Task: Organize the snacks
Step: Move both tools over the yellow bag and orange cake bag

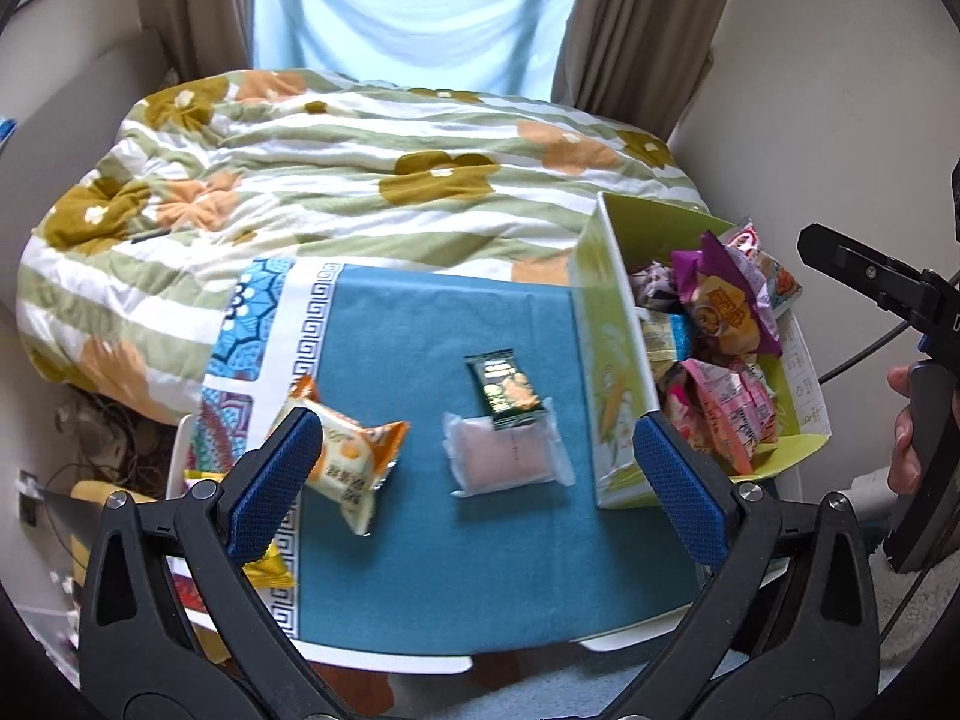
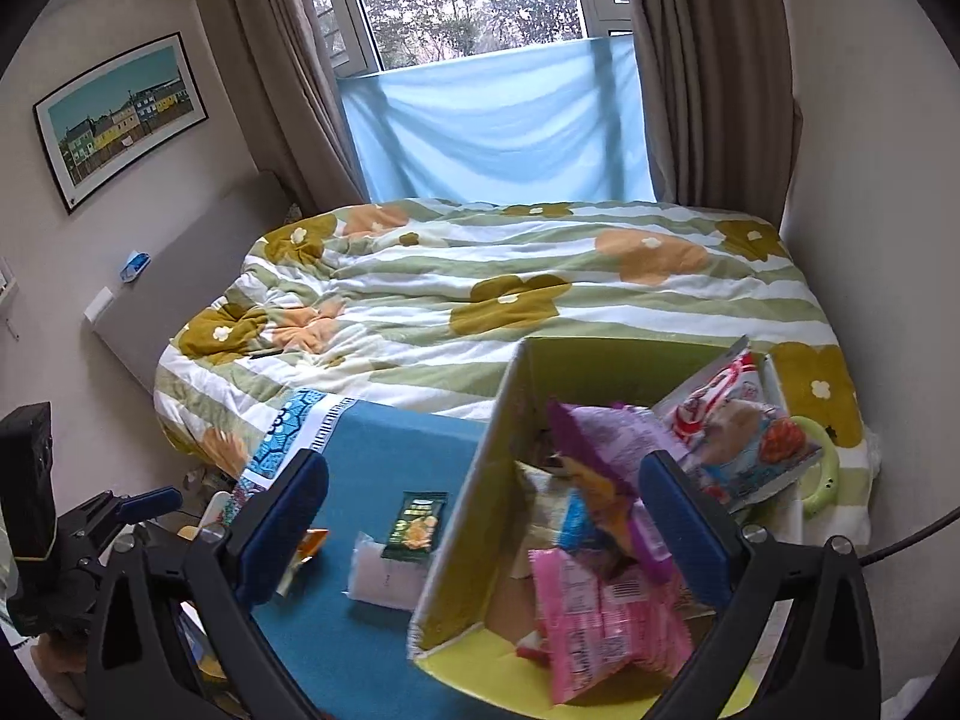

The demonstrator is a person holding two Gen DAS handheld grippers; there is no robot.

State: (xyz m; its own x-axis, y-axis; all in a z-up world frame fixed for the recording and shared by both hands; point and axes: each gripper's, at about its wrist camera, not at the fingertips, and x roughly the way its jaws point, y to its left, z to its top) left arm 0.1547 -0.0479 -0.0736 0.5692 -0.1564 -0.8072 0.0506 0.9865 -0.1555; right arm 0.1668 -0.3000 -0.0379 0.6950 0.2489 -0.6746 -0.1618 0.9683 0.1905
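Bare blue table (image 1: 420,570) is seen between three snack packets and its near edge; both hand-held grippers (left (image 1: 474,480), right (image 2: 483,522)) are held apart, empty; a snack box (image 1: 612,360) borders the right edge.

Three snack packets (image 1: 507,420) beside full box (image 1: 612,360).

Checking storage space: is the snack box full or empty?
Fairly full: the green box holds piled packets, including a pink packet and purple packet.

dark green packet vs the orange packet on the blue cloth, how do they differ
The dark green packet is smaller and rests partly on a pale pink packet; the orange packet is larger, cream-fronted and touches no other packet. Dark green sits nearer the snack box; orange sits by the left gripper. Both are sealed.
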